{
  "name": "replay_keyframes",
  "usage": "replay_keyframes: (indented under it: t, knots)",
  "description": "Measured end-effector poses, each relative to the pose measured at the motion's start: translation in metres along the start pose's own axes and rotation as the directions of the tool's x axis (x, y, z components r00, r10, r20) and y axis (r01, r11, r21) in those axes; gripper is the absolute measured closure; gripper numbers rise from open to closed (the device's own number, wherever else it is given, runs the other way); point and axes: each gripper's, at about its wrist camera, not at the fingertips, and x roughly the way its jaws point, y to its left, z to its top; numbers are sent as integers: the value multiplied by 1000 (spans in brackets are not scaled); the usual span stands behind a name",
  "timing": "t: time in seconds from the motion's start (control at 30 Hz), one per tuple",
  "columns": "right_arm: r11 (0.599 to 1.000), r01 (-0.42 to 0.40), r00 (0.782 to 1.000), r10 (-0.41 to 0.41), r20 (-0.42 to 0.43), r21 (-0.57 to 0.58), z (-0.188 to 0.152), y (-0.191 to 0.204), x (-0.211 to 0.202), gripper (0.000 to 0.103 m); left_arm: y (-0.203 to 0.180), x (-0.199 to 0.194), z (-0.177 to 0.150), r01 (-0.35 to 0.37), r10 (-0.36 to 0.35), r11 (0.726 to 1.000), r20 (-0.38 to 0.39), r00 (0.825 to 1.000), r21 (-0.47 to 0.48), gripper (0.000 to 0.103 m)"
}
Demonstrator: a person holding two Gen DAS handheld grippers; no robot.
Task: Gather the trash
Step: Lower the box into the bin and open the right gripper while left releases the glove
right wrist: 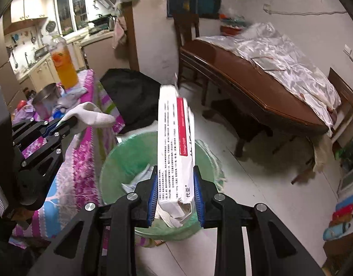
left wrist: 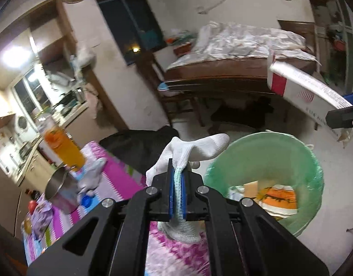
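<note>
Trash is in both grips beside the green-lined trash bin (right wrist: 121,158), which stands on the pale floor against the surface with the pink-and-purple patterned cloth (right wrist: 82,165). Over the bin's near rim, the right hand-held gripper (right wrist: 175,193) is clenched on a white medicine box (right wrist: 174,142) with a red stripe and printed text; its blue pads press the box's two long faces, and the box stands nearly upright above the paper scraps already in the bin. Just left of the bin, above the cloth's edge, the left hand-held gripper (left wrist: 178,184) is clamped fully closed on a white sock (left wrist: 195,149), whose toe end sticks out toward the bin's rim. Farther left of the bin, on the cloth, stand a steel pot (right wrist: 46,101) and behind it a bottle of orange drink (right wrist: 63,65). Beyond the bin lies a black bag (right wrist: 132,96), and farther off to the right a brown wooden dining table (right wrist: 234,76) bears crumpled white sheeting (right wrist: 287,57).
</note>
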Motion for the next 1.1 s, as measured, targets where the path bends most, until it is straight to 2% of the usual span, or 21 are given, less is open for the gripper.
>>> replay_keyframes:
  t: [0.17, 0.3, 0.4, 0.47, 0.73, 0.9, 0.97, 1.07, 1.1]
  knots:
    - [1000, 26, 999, -27, -35, -6, -6, -5, 7, 78, -17, 15, 2, 57, -56, 998, -16, 998, 20, 100]
    - [1000, 15, 998, -15, -54, -3, -12, -4, 22, 82, -22, 25, -1, 86, -86, 996, -18, 996, 10, 100]
    - [1000, -5, 997, 5, -82, 8, -18, -4, 44, 86, -20, 37, -6, 129, -130, 991, -53, 990, -16, 100]
    - [1000, -19, 995, 20, -94, 7, -20, -4, 55, 87, -19, 45, -11, 118, -119, 993, -71, 990, -15, 100]
    - [999, -21, 1000, 21, -15, -36, 6, 16, 56, 91, -16, 53, -16, 90, -92, 996, -93, 991, -26, 100]
    - [998, -43, 999, 44, 21, -50, 24, 29, 50, 93, -16, 58, -19, 108, -112, 993, -111, 987, -41, 98]
    - [998, -47, 998, 48, 29, -52, 28, 31, 48, 93, -12, 58, -20, 177, -184, 982, -111, 977, -71, 98]
    - [998, -40, 999, 41, 19, -52, 27, 32, 51, 93, -7, 56, -18, 228, -235, 971, -95, 967, -78, 99]
    - [998, -36, 999, 37, 10, -52, 26, 33, 54, 93, -5, 55, -16, 271, -277, 959, -94, 956, -79, 99]
